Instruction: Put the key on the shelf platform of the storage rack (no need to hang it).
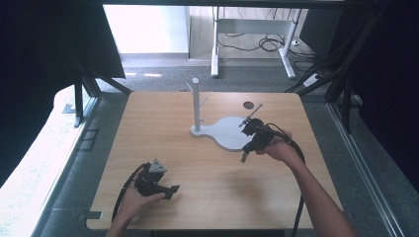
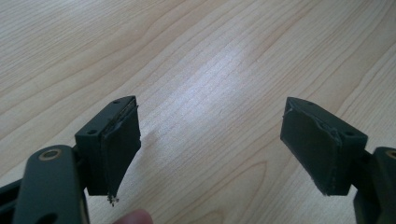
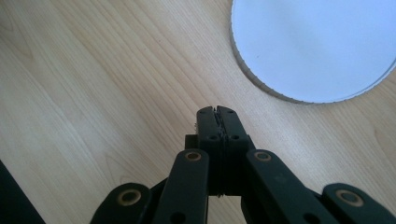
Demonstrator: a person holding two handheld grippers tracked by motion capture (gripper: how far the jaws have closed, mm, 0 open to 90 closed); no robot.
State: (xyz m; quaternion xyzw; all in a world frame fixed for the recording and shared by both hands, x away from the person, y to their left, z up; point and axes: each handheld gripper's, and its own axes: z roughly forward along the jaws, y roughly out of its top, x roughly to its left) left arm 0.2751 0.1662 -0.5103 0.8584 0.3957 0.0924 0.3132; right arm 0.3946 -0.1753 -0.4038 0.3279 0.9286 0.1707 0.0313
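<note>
Pale wood grain runs across the tabletop [image 1: 207, 163] where a person works with two black hand-held grippers. The left gripper [image 2: 210, 144], seen in its own view, has its jaws spread wide, with bare wood between the two flat, worn pads [image 2: 122, 140] and nothing held; a fingertip [image 2: 133, 217] shows at the bottom edge of that view. From the high view, the left gripper [image 1: 174, 189] lies low over the tabletop in the person's left hand [image 1: 136, 197], well apart from the white stand and toward the near edge, a grey three-cornered plate [image 1: 157, 167] on top and a black cable [image 1: 121, 195] trailing back from it.

The right gripper [image 3: 218, 112] has its jaws pressed together, pad to pad, pinching nothing. In the right gripper view its tip sits over bare wood just beside the stand's round white base [image 3: 317, 46], whose edge is finely ribbed and whose top is smooth and matte. In the high view, the right hand [image 1: 279, 148] holds that gripper [image 1: 244, 157] at the near right rim of the base [image 1: 225, 133].

The stand is a flat, teardrop-shaped white plate, narrowing to the left, where an upright white post [image 1: 196, 106] with short side pegs rises. A small dark round hole [image 1: 248, 105] marks the tabletop behind the stand.
</note>
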